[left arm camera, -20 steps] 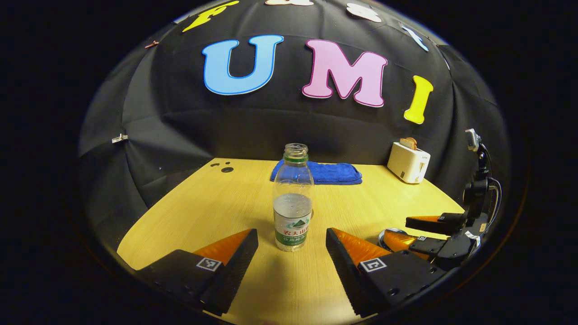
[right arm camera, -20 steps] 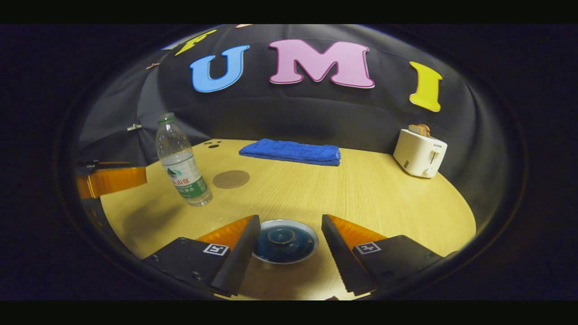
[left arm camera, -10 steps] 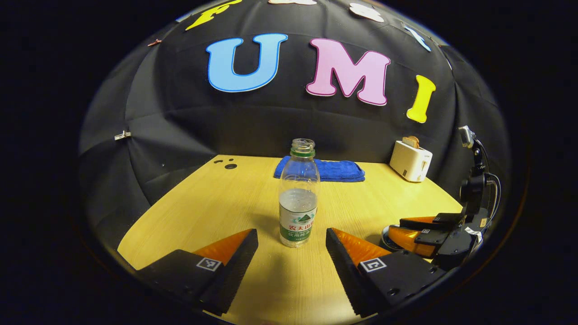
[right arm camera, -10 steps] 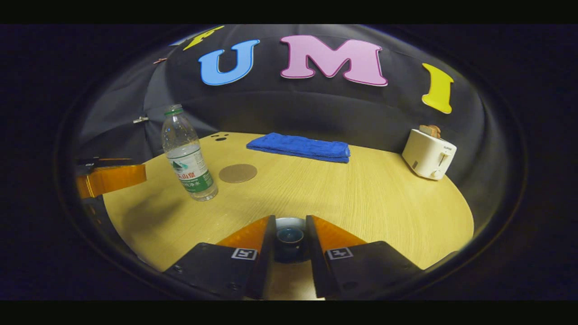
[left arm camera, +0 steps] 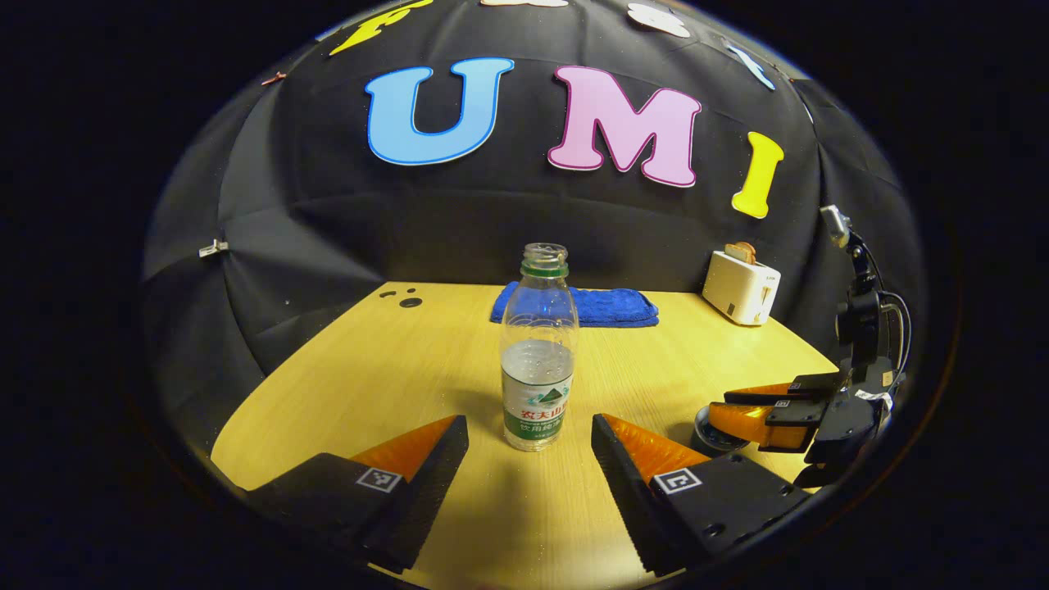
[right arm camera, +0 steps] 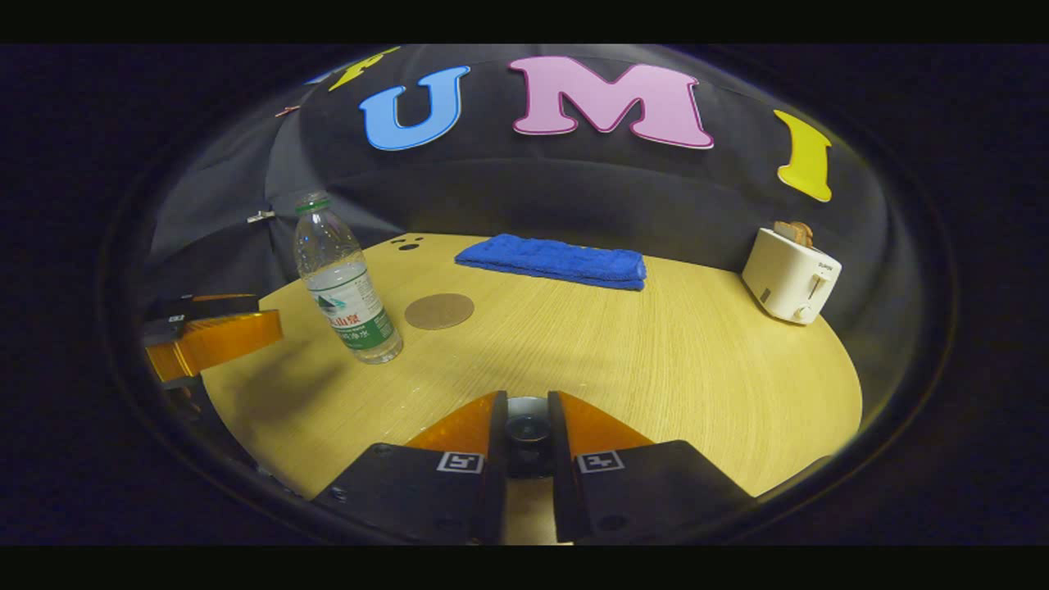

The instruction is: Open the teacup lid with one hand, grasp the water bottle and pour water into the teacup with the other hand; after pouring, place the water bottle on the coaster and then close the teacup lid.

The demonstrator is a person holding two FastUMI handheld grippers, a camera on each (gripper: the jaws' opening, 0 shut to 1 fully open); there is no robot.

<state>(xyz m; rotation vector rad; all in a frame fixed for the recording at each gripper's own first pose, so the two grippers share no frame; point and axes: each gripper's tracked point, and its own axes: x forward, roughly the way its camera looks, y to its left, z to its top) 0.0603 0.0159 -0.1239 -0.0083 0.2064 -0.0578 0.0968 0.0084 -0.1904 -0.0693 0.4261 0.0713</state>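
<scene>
A folded blue towel [right arm camera: 553,261] is laid on the wooden table [right arm camera: 672,360] near the back wall. A white toaster [right arm camera: 791,274], with toast seen in its slot, is set at the right edge.

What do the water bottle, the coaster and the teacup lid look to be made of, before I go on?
Water bottle: clear, thin plastic, glossy; the water line and the towel behind show through it, and a printed label wraps it. Coaster: flat, matte brown disc, perhaps cork or pressed board; the look leaves it open. Teacup lid: dark and shiny between the right gripper jaws, probably glazed ceramic.
</scene>
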